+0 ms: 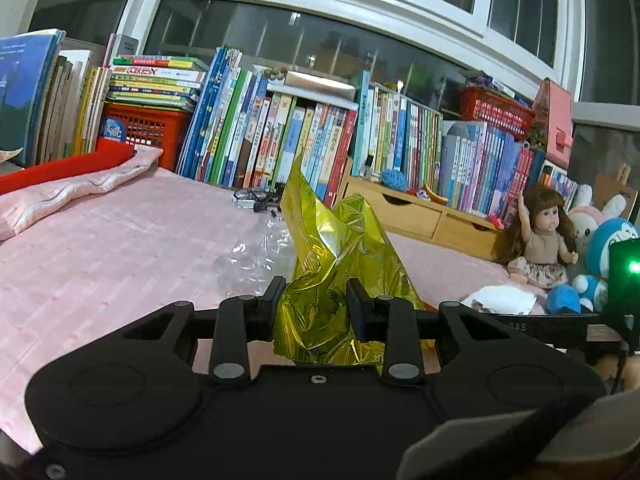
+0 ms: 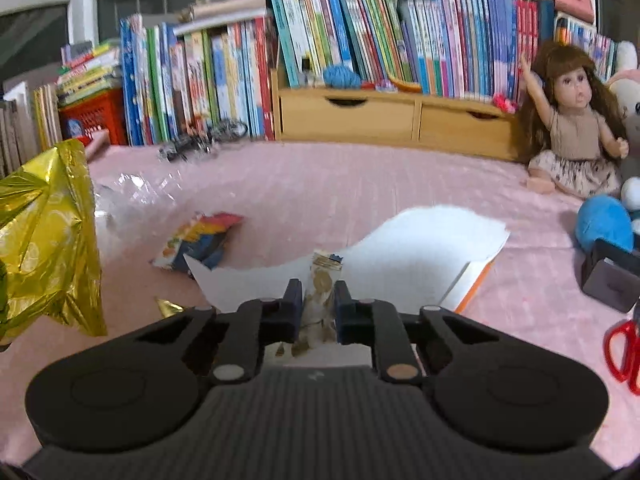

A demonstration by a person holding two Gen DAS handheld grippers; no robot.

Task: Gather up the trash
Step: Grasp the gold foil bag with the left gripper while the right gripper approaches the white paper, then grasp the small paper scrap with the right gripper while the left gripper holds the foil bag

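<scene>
Currently, left gripper (image 1: 316,292): jaws clenched on gold foil wrapper (image 1: 332,248).
Right gripper (image 2: 318,294): jaws grasping brown sachet (image 2: 322,280).
Eleven o'clock: snack packet (image 2: 200,240).
Ahead: white paper (image 2: 400,256).

A crumpled sheet of shiny yellow-gold foil (image 1: 332,264) is held upright above the pink cover, one corner pointing up. A small brown-and-white wrapper (image 2: 320,300), creased and standing on end, is held over a white sheet of paper (image 2: 404,256). A colourful snack packet (image 2: 200,242) lies flat on the cover beside crinkled clear plastic film (image 2: 132,192). A small gold scrap (image 2: 168,307) lies near the paper's edge.
</scene>
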